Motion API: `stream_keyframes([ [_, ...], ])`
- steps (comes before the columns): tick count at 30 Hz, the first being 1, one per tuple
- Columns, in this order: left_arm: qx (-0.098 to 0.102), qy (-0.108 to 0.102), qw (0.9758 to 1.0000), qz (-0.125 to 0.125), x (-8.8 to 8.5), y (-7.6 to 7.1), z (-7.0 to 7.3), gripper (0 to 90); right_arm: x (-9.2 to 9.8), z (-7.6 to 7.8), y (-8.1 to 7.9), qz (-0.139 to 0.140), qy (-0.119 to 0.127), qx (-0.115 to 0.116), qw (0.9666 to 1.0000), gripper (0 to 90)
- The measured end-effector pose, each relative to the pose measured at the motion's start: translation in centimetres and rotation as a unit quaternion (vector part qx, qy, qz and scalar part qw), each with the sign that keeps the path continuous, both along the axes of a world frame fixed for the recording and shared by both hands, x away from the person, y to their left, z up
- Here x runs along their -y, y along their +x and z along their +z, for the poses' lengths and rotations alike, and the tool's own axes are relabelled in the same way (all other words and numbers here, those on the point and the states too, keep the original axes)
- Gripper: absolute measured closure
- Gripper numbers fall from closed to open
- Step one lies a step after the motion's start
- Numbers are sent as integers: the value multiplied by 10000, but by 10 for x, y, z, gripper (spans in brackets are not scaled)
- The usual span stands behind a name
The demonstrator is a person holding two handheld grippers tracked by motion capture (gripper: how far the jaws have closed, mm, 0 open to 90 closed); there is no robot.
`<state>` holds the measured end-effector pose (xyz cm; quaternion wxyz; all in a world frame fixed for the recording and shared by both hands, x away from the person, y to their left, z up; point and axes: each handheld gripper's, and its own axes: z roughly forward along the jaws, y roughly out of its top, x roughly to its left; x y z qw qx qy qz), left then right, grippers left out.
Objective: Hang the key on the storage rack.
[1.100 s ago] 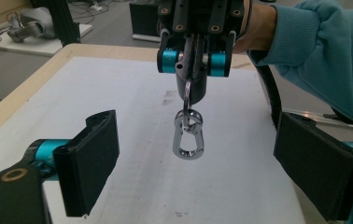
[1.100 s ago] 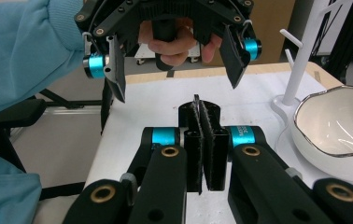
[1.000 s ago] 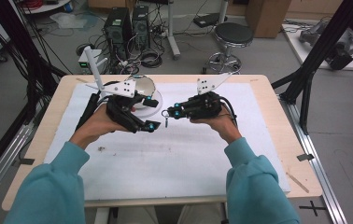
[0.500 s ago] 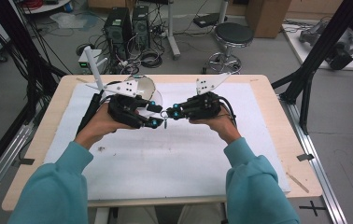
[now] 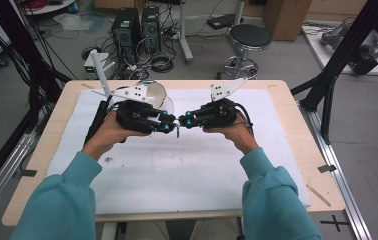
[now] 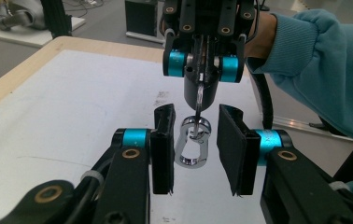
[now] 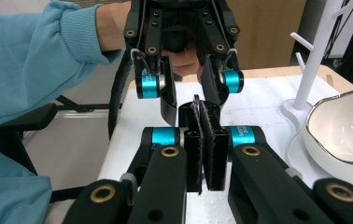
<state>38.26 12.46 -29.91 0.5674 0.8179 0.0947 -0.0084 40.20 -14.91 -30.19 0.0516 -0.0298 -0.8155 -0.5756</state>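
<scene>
The right gripper (image 6: 204, 70) was observed at the top centre of the left gripper view, its jaws pressed together on a thin metal piece from which a silver carabiner clip (image 6: 192, 147) hung. In the right gripper view the same right gripper (image 7: 203, 140) rose from the bottom centre with its two black pads closed face to face; the held piece itself could not be made out there. The left gripper (image 6: 195, 149) stood with its jaws apart, one on either side of the clip at the centre of its own view, neither pad seen touching it. In the right gripper view the left gripper (image 7: 188, 100) hung at upper centre, jaws spread, just beyond the closed pads. In the high view the left gripper (image 5: 169, 125) and right gripper (image 5: 186, 121) met tip to tip at the centre of the frame, above a white mat (image 5: 177, 170) covering a light wooden table (image 5: 297, 130); a small dark item hung between the tips, too small to identify. A white bowl with a metallic rim (image 7: 347, 133) sat at the right edge of the right gripper view, with a white branched stand (image 7: 312, 60) beside it at upper right. Teal sleeves (image 5: 57, 205) entered from the bottom of the high view.
</scene>
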Motion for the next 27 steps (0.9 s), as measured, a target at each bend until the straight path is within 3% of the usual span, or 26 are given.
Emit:
stream_keyframes([
  [11,-2,-18,10000,-25,0,-2,1,799,-2,-1,1,16,-18,-13,10000,889],
  [27,42,120,9999,13,-1,-2,1,880,-5,-3,1,83,-24,1,10000,889],
])
